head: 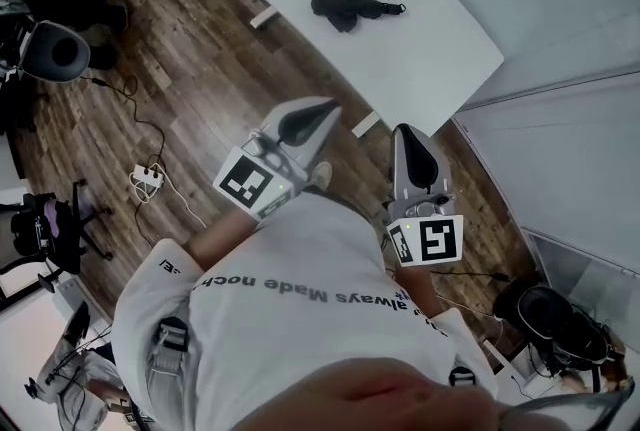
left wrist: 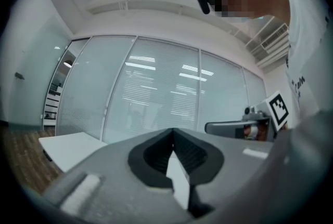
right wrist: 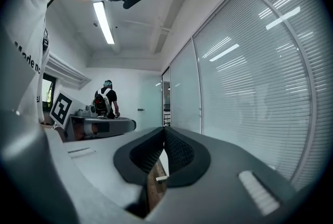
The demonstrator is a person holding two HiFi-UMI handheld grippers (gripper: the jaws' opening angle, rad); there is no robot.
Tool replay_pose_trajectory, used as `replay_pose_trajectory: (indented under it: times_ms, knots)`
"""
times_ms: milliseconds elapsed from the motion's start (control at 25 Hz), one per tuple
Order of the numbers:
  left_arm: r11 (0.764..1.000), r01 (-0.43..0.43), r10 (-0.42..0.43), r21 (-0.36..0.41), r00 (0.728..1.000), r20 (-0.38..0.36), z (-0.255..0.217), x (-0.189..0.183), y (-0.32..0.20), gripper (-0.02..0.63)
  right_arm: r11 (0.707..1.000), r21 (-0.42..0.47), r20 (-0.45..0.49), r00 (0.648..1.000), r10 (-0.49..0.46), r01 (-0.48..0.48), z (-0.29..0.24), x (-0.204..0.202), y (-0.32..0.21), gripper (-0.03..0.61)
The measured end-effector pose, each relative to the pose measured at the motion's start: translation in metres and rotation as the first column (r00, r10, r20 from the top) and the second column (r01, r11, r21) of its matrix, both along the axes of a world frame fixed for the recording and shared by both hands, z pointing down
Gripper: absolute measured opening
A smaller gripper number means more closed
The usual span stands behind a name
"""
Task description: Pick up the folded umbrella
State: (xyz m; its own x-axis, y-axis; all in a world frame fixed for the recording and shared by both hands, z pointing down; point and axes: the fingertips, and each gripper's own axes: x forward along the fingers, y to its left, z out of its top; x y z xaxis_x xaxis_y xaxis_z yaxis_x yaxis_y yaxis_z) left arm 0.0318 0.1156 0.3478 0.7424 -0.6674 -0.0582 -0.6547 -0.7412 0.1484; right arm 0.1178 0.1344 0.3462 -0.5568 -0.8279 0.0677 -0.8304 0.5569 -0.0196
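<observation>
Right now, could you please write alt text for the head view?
A folded black umbrella lies on a white table ahead of the person. The left gripper and right gripper, both shut and empty, are held short of it.

top: white T-shirt [head: 300, 259] | print: dark lettering [head: 300, 292] | shoulders: grey straps [head: 166, 367]

Black folded umbrella [head: 350, 7], white table [head: 420, 59], brown streaky wood-plank floor [head: 190, 69].
</observation>
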Motion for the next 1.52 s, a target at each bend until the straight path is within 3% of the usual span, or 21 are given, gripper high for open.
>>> replay_pose_trajectory:
  times_ms: [320, 600, 1080, 1520]
  knots:
    - [1.0, -0.007, 0.007, -0.027, 1.0, 0.0, 0.01, 0.006, -0.051, 0.003, 0.999, -0.025, 0.003, 1.0, -0.02, 0.02, 0.008, 0.0, -0.048, 0.002]
    - [0.999, -0.028, 0.028, -0.028, 1.0, -0.007, 0.014, 0.001, -0.134, 0.003, 0.999, -0.038, -0.008, 1.0, -0.01, 0.01, 0.016, -0.009, -0.129, 0.002]
    - [0.999, -0.045, 0.045, -0.023, 0.999, -0.004, 0.008, -0.04, -0.298, 0.003, 1.0, -0.022, -0.019, 1.0, 0.001, -0.001, 0.005, -0.053, -0.29, 0.002]
    - [0.997, -0.073, 0.073, -0.005, 0.997, 0.009, 0.002, -0.074, -0.387, 0.003, 0.999, -0.001, -0.023, 0.999, 0.033, -0.033, 0.001, -0.086, -0.379, 0.002]
